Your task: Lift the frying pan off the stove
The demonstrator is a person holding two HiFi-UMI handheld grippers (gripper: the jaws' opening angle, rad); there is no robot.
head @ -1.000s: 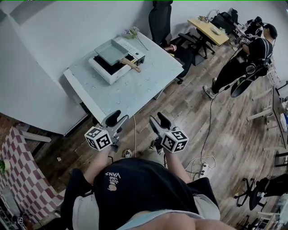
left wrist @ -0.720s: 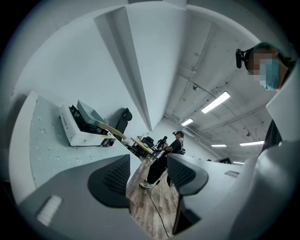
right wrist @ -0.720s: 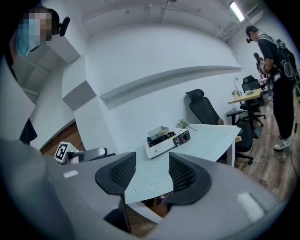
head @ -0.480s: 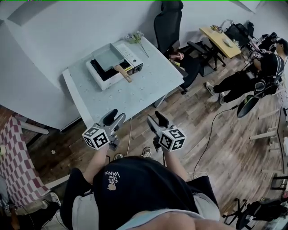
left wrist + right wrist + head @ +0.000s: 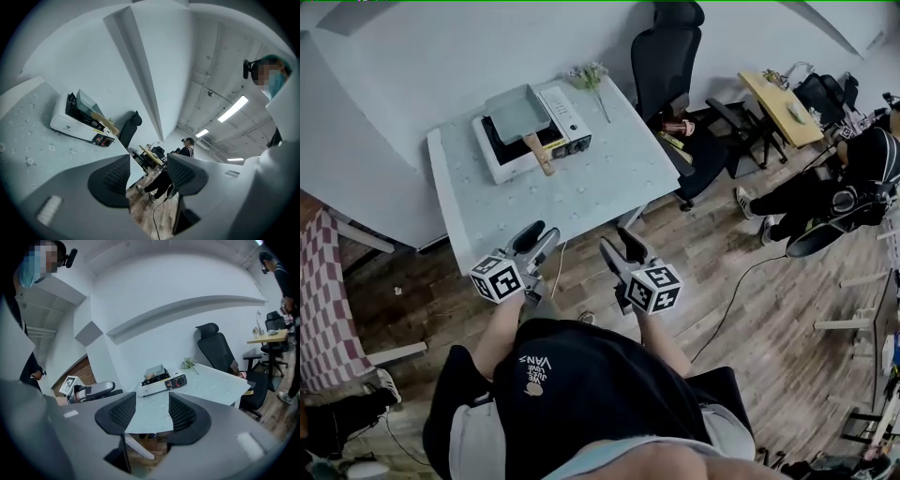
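Closer now than a second ago, we have brought both grippers up to the near edge of the table [image 5: 600,192], and the table has swung left in the head view, so the pan's wooden handle [image 5: 535,153] now points almost straight toward us.

From the head view, the frying pan [image 5: 517,112] – square and grey – sits on the white stove [image 5: 565,120] at the table's far left corner, with a small bunch of flowers [image 5: 589,75] just beside it. The left gripper [image 5: 536,242] and the right gripper [image 5: 619,246] hang side by side over the wooden floor just short of the table, well apart from the pan. A black office chair [image 5: 670,47] stands at the table's right end, and another person [image 5: 853,178] is far off to the right.

From the left gripper view, the left gripper [image 5: 147,173] has its jaws spread, with only floor and the distant room between them. The stove [image 5: 70,124] lies up and to the left, the pan [image 5: 86,102] on top of it.

From the right gripper view, the right gripper [image 5: 152,411] is likewise spread wide and empty – the table's surface shows through the gap. The stove [image 5: 159,383] and its pan [image 5: 154,370] sit beyond the jaws, and the left gripper [image 5: 91,391] shows at the left.
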